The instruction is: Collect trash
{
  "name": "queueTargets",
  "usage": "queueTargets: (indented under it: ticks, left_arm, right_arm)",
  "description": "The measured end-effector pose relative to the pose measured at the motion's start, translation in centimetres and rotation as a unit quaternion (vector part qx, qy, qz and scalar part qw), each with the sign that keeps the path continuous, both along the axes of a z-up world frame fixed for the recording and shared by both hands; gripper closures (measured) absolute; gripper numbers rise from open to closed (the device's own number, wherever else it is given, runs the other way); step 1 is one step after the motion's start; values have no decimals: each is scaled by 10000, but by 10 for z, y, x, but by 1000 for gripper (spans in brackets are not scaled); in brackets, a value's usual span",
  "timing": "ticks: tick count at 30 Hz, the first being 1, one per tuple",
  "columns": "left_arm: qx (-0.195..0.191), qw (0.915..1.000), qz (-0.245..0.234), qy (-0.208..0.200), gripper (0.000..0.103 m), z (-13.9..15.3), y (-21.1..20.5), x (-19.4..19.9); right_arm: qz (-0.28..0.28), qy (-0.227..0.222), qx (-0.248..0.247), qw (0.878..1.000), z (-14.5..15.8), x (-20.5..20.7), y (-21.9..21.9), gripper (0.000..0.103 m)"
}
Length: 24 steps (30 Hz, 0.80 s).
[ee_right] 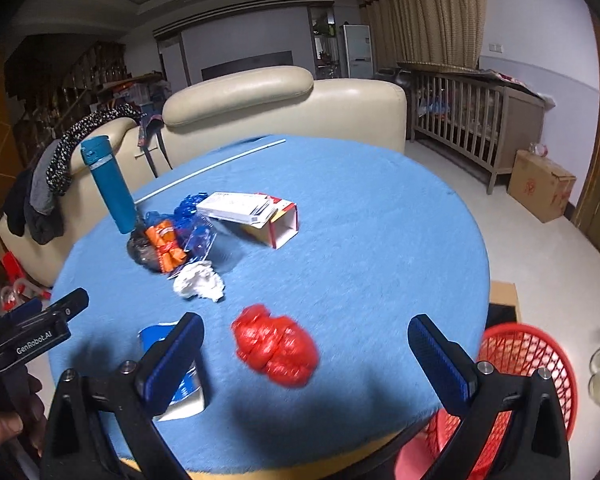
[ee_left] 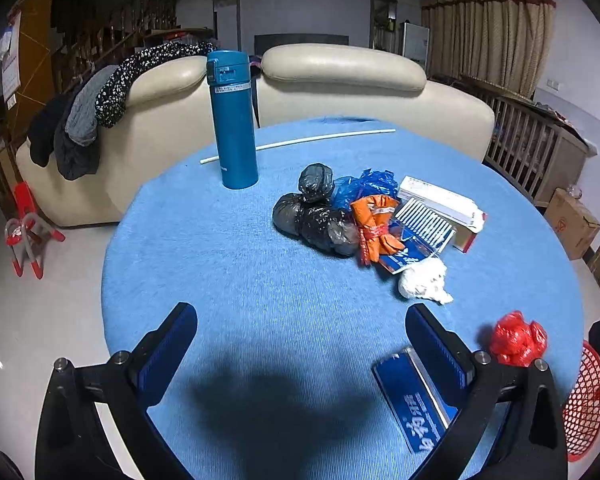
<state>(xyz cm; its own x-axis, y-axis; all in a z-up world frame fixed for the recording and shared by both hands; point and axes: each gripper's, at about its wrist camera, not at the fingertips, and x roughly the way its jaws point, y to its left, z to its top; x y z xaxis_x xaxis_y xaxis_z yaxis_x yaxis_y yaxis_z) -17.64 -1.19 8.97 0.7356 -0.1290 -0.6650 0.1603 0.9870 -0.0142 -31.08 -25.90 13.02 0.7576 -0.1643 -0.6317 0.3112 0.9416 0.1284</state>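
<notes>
- desk (ee_left: 228, 280) is covered in matt blue cloth, fine ribbed weave
- red bag (ee_right: 276, 346) near its edge: thin crinkly plastic, pretty glossy
- black bags (ee_left: 316, 220) further in: same shiny crumpled film
- white wad (ee_left: 422, 280) looks like soft matt paper
- flask (ee_left: 234, 120): smooth satin teal finish
- basket (ee_right: 532, 360) is red plastic mesh

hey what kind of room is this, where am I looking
Most likely a home living room. A cream leather sofa with clothes draped over it stands behind the round blue-covered table, long curtains hang at the far wall, and a wooden crib stands beside them.
</notes>
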Motion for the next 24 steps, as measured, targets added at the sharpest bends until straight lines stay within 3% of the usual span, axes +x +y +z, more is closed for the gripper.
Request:
queueTargets:
  ticks: [12, 24]
  left_arm:
    - [-27, 9999, -25, -105, 0, 3, 6, -22]
    - [25, 9999, -104, -96, 0, 3, 0, -26]
  right_arm:
    - [107, -6, -6, 9999, -9, -9, 20, 0]
    - [14, 33, 85, 10000, -13, -13, 12, 0]
